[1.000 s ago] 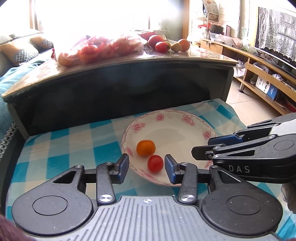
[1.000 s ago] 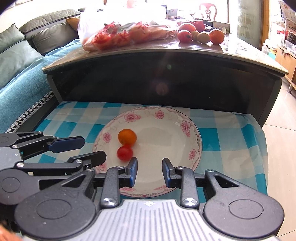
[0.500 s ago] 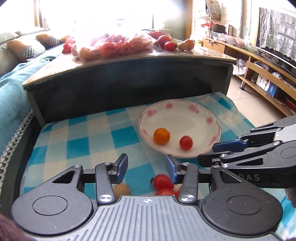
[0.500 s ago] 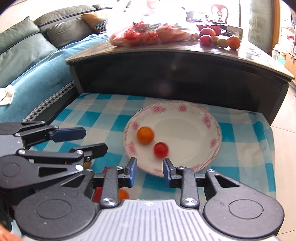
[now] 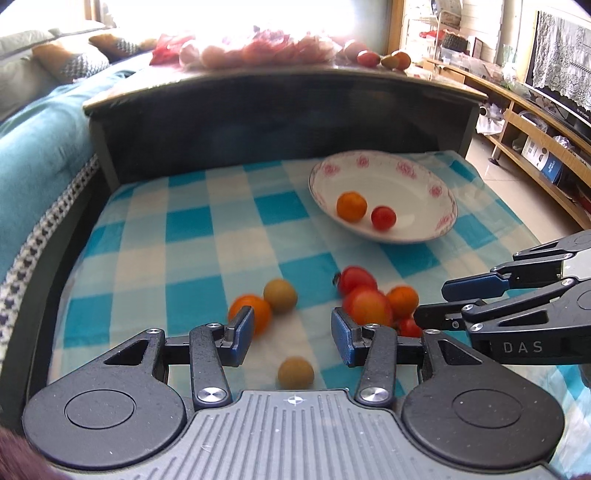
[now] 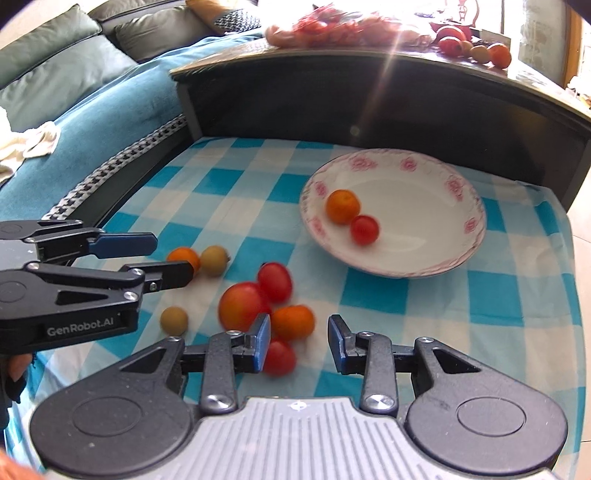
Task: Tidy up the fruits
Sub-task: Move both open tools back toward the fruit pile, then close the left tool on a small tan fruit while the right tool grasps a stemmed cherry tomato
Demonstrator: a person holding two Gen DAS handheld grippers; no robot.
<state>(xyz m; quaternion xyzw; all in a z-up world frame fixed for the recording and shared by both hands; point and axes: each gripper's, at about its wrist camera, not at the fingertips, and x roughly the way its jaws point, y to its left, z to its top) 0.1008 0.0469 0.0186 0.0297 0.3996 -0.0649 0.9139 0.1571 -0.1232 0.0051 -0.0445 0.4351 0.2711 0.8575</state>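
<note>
Two hand-held grippers hang over a blue-and-white checked cloth (image 6: 369,295) strewn with loose fruit. The left gripper (image 5: 291,332), marked "GenRobot.AI" on its side in the right wrist view, stands parted with nothing between its blue pads; a tan round fruit (image 5: 295,373) lies on the cloth below the gap, apart from both fingers. The right gripper (image 6: 299,341), lettered "DAS" on its side in the left wrist view, is opening its jaws, and they grasp nothing; a small red tomato (image 6: 279,357) lies just beside its left pad.

Near the cloth's middle sits a cluster: a large red tomato (image 6: 242,306), an oval red tomato (image 6: 275,281) and an orange fruit (image 6: 293,322), touching one another. Toward the cloth's left edge, another orange fruit (image 6: 183,256) and a second tan fruit (image 6: 214,260) lie side by side.

At the cloth's far right corner a white plate (image 6: 424,221) with a pink flower rim holds an orange fruit (image 6: 342,206) touching a red cherry tomato (image 6: 364,229). Behind, a dark table (image 6: 369,92) carries a bag of fruit (image 6: 332,26), washed out by glare.
</note>
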